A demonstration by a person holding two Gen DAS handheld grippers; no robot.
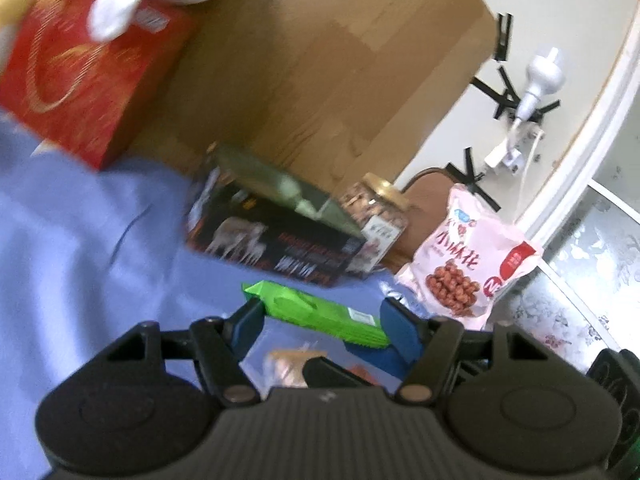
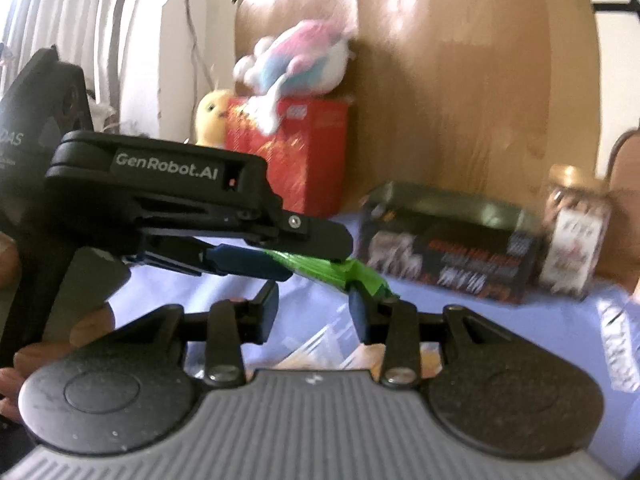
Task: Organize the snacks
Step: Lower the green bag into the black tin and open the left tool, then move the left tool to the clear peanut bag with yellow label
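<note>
My left gripper [image 1: 322, 320] is shut on a long green snack packet [image 1: 316, 312], held across its blue fingers above the blue cloth [image 1: 80, 240]. The right wrist view shows that gripper from the side [image 2: 280, 258] with the green packet [image 2: 340, 272] sticking out of it. My right gripper [image 2: 314, 312] is open and empty, just below and beside the packet's free end. A black snack box [image 1: 276, 240] [image 2: 452, 252], a jar of nuts [image 1: 376, 212] [image 2: 572, 232] and a pink snack bag [image 1: 464, 264] stand at the back.
A red box [image 1: 84, 80] [image 2: 296, 148] with plush toys [image 2: 296, 68] on top stands at the back left against a wooden board [image 1: 320, 72]. More small packets lie below the grippers [image 2: 328, 348]. A patterned surface [image 1: 580, 280] lies to the right.
</note>
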